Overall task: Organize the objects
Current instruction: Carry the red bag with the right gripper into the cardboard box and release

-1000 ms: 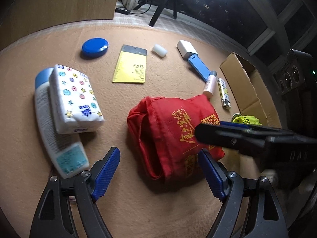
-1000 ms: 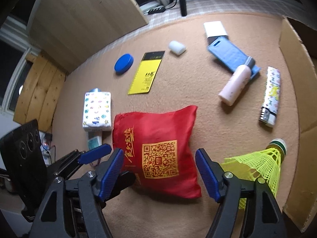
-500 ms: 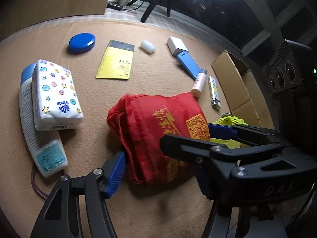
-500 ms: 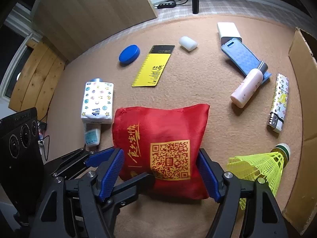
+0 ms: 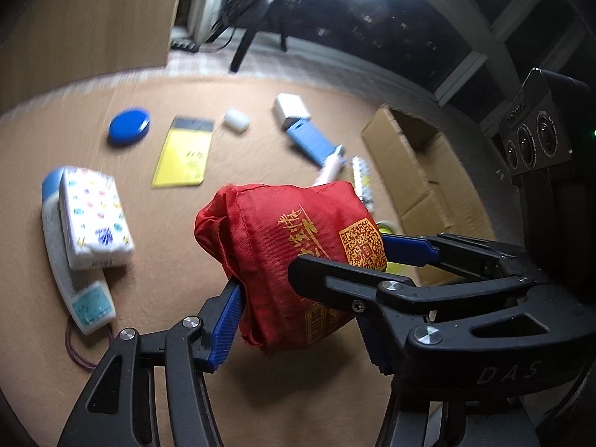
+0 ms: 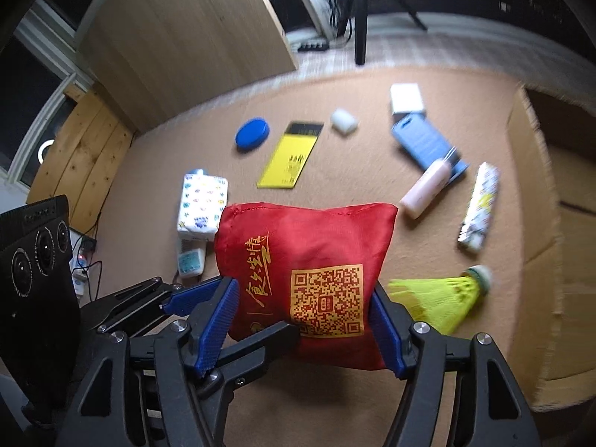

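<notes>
A red cloth bag (image 5: 275, 231) (image 6: 316, 238) with gold writing and a QR code hangs above the tan carpet, held from two sides. My left gripper (image 5: 298, 320) has its jaws closing on the bag's lower left part, and its blue pad (image 5: 227, 320) presses into the cloth. The jaws of my right gripper (image 6: 301, 320) are closing too, both blue pads squeezing the bag's bottom edge. Each gripper crosses the other's view and hides part of the bag.
An open cardboard box (image 5: 421, 171) (image 6: 540, 186) stands at the right. On the carpet lie a tissue pack (image 6: 203, 201), white tube (image 5: 63, 272), blue lid (image 6: 252, 133), yellow card (image 6: 290, 156), pink bottle (image 6: 426, 190), lighter (image 6: 480, 205) and yellow shuttlecock (image 6: 443, 294).
Both grippers moved in and shut on the red bag, which lay flat on the carpet before. It now hangs lifted and bunched, and both views have risen.
</notes>
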Tool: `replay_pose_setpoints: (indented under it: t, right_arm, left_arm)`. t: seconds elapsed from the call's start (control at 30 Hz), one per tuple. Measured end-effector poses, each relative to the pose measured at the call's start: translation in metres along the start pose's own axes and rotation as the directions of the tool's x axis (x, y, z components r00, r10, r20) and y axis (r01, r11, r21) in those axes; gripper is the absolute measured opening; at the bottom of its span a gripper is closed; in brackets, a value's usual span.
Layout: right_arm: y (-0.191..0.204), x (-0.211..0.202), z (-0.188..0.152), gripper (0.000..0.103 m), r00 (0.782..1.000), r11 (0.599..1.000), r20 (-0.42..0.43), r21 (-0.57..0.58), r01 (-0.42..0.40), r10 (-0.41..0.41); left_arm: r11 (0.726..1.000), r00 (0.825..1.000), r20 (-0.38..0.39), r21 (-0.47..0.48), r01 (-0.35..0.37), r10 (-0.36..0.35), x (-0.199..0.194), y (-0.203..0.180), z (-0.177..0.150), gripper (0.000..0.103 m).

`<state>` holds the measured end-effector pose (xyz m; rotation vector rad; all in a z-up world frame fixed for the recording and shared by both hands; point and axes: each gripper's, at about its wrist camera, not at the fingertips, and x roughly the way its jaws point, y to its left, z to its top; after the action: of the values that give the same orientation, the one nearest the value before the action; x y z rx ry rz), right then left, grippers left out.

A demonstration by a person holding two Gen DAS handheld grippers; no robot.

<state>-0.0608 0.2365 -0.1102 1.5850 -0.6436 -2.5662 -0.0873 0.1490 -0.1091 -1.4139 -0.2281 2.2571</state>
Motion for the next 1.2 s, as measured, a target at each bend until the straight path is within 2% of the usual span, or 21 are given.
replay_pose_setpoints:
  t: [0.27,0.53,0.93,1.2]
  right_arm:
    - [-0.025,-0.049,0.001,0.065,0.995,0.999,0.091,0.023,0.032,-0.034]
    - [-0.075,-0.093,-0.014,0.065,0.984,0.993,0.151,0.085,0.085,-0.097]
    - [-0.144,-0.124,-0.024,0.065,0.969,0.973,0.174,0.182,0.143,-0.175]
    - [-0.16,-0.128,-0.027,0.065,0.962,0.963,0.168,0.199,0.182,-0.217]
  left_arm:
    - [0.996,0.998,0.052,0.092,0.022,-0.027,-0.014,-0.055,0.021,0.06]
    - [0.982,0.996,0.049,0.178,0.071,-0.081,0.009,-0.121,0.038,0.06]
    - [0.959,0.991,0.008,0.253,0.127,-0.133,0.054,-0.203,0.049,0.06]
    - [0.951,0.991,-0.007,0.28,0.132,-0.135,0.069,-0.225,0.046,0.06]
